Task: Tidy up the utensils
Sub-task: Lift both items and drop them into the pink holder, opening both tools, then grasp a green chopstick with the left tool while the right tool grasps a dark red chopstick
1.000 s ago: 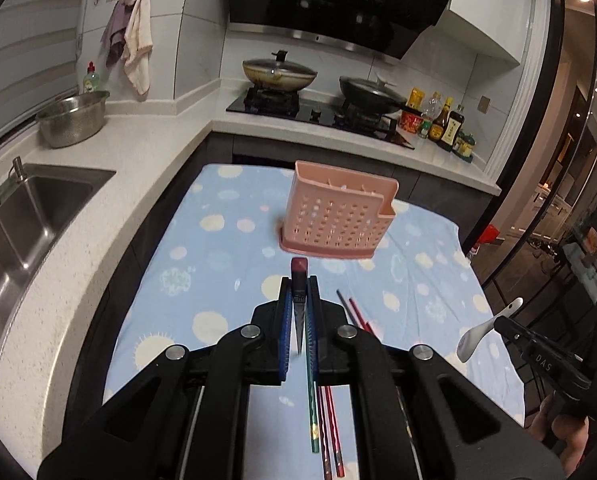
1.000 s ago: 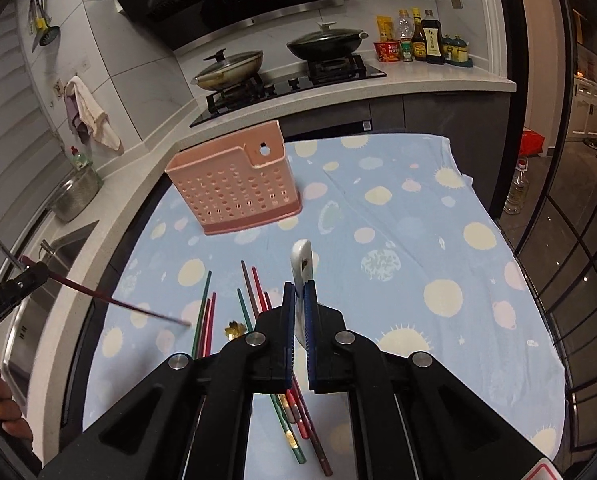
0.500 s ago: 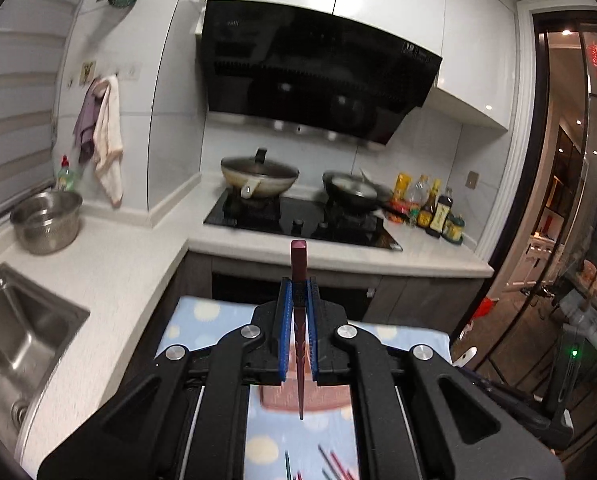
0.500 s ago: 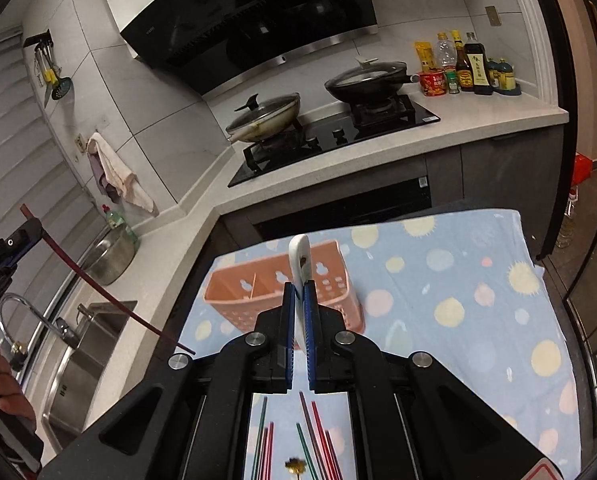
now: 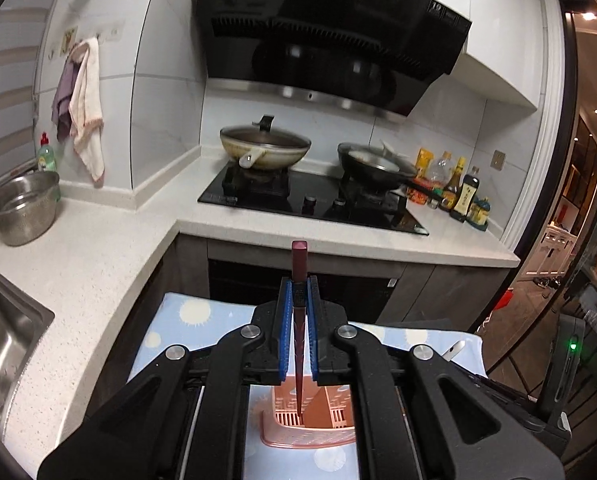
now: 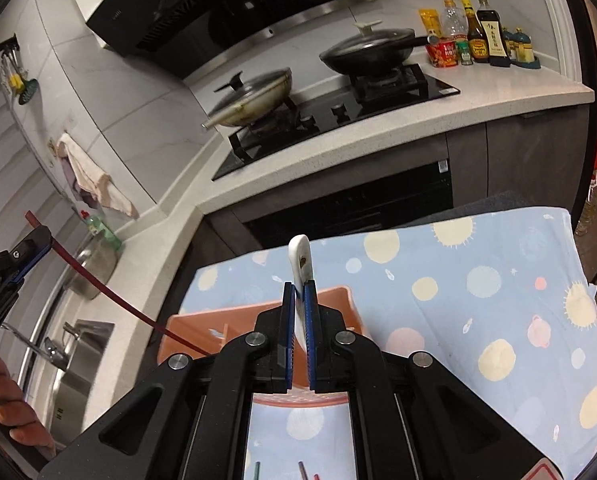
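Blue-padded fingers [image 5: 284, 340] of the left gripper [image 5: 298, 312] are pressed onto a dark red chopstick [image 5: 299, 276], which stands upright between them. Its blunt top rises above the pads, and its thin tip hangs down into the pink utensil basket [image 5: 290, 438], which sits directly below on the blue tablecloth [image 5: 186, 320] with pale sun spots.

Seen from the right wrist, the right gripper [image 6: 299, 304] pinches a white ceramic spoon [image 6: 300, 256] by its handle, the handle end sticking up past the pads and over the basket's far rim [image 6: 258, 308]. The same red chopstick slants in from the left gripper at the left edge, its tip dropping toward the basket's left compartment. The person's hand [image 6: 6, 412] holds that gripper's handle, low at the left edge. A few chopstick ends [image 6: 304, 470], red and green, lie on the cloth on the near side of the basket.

Beyond the basket, past the cloth's far edge, a speckled white counter [image 5: 98, 248] carries a black hob [image 5: 314, 200] with a lidded wok [image 5: 264, 148] and a dark frying pan [image 5: 374, 166]. Sauce bottles [image 5: 458, 192] stand right of the hob; a steel bowl [image 5: 20, 208] and hanging towels [image 5: 84, 120] are to the left of it.
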Demonstrator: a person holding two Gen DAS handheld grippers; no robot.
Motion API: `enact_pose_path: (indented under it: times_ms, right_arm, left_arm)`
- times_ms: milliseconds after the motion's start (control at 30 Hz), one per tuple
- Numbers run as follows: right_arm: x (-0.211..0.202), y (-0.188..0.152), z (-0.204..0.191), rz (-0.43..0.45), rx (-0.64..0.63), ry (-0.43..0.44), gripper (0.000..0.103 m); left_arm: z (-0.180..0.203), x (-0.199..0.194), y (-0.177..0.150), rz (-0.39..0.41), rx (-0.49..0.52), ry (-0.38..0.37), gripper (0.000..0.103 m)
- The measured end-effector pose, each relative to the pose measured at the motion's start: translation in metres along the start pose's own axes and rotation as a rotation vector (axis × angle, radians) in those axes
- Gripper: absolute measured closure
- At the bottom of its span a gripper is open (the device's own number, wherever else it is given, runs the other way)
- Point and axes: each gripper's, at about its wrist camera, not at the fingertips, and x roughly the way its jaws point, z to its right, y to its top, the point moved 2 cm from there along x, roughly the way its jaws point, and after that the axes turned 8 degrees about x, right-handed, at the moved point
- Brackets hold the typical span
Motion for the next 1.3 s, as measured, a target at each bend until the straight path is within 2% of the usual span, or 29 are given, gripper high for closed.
enact_pose_path:
  times_ms: [167, 200, 233, 300, 333, 400, 467, 600, 700, 933, 1200, 1300]
  right_arm:
    - [0.001, -0.005, 0.002, 0.029, -0.036, -0.043, 0.090]
    - [-0.001, -0.005, 0.002, 0.036, -0.040, -0.047, 0.090]
    - [-0.004, -0.005, 0.002, 0.043, -0.039, -0.046, 0.089]
    - [-0.014, -0.005, 0.002, 0.053, -0.035, -0.038, 0.085]
    - [-0.020, -0.006, 0.000, 0.060, -0.039, -0.039, 0.083]
    - [-0.036, -0.008, -0.001, 0.080, -0.054, -0.042, 0.082]
    - [-0.054, -0.014, -0.003, 0.094, -0.068, -0.050, 0.075]
    - [-0.094, -0.038, -0.001, 0.107, -0.087, -0.061, 0.068]
    - [-0.119, -0.066, 0.005, 0.096, -0.111, -0.087, 0.067]
    - [-0.164, -0.152, 0.036, 0.017, -0.121, -0.156, 0.067]
    - [-0.182, -0.245, 0.079, -0.101, -0.087, -0.231, 0.067]
    - [-0.182, -0.272, 0.088, -0.142, -0.084, -0.245, 0.067]
  left_arm:
    - [-0.005, 0.016, -0.018, -0.043, -0.007, 0.020, 0.095]
    - [-0.005, 0.015, -0.019, -0.041, -0.004, 0.035, 0.092]
    - [-0.005, 0.014, -0.020, -0.040, -0.002, 0.042, 0.088]
    - [-0.007, 0.008, -0.021, -0.035, -0.012, 0.059, 0.063]
    - [-0.009, 0.004, -0.021, -0.027, -0.014, 0.065, 0.060]
    - [-0.009, -0.010, -0.023, -0.017, -0.009, 0.080, 0.057]
    - [-0.010, -0.024, -0.027, -0.016, -0.005, 0.087, 0.056]
    - [-0.013, -0.055, -0.045, -0.041, -0.012, 0.093, 0.055]
    - [-0.014, -0.077, -0.069, -0.074, -0.005, 0.101, 0.054]
    - [-0.009, -0.122, -0.158, -0.205, 0.004, 0.094, 0.054]
    - [0.006, -0.144, -0.258, -0.361, -0.016, 0.059, 0.054]
    - [0.018, -0.149, -0.285, -0.396, 0.011, 0.045, 0.054]
